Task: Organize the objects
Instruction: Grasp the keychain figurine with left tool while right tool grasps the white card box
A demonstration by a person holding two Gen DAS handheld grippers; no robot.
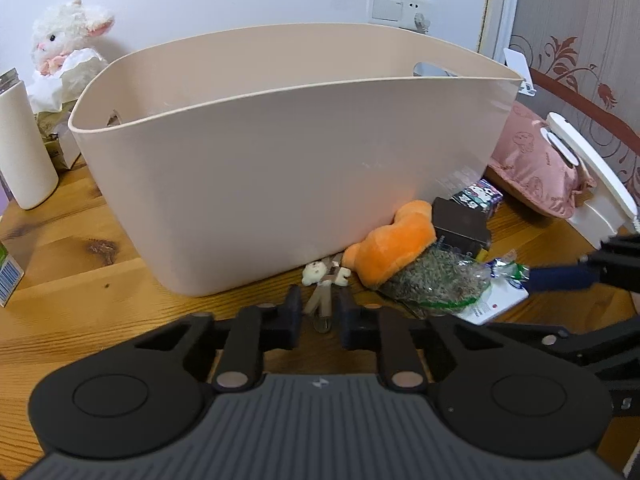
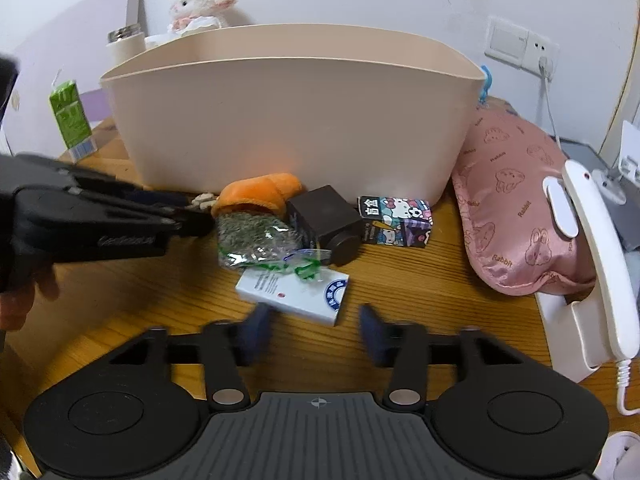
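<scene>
A big beige plastic basket (image 1: pixel 280 152) (image 2: pixel 288 120) stands on the wooden table. In front of it lie a small bear keychain (image 1: pixel 325 276) (image 2: pixel 202 201), an orange plush (image 1: pixel 394 246) (image 2: pixel 256 194), a bag of dried herbs (image 1: pixel 434 282) (image 2: pixel 256 242), a white card box (image 1: pixel 494 306) (image 2: pixel 294 292), a dark box (image 1: pixel 460 226) (image 2: pixel 328 220) and a Hello Kitty box (image 1: pixel 478 196) (image 2: pixel 396 220). My left gripper (image 1: pixel 319 314) (image 2: pixel 196 216) is open, its fingers either side of the keychain's strap. My right gripper (image 2: pixel 314 330) is open and empty, just before the white card box.
A pink cushion (image 2: pixel 516 204) and a white telephone (image 2: pixel 592 256) lie at the right. A white bottle (image 1: pixel 24 148), a green carton (image 2: pixel 72 120), a tissue box and a white plush lamb (image 1: pixel 66 36) stand at the left and behind the basket.
</scene>
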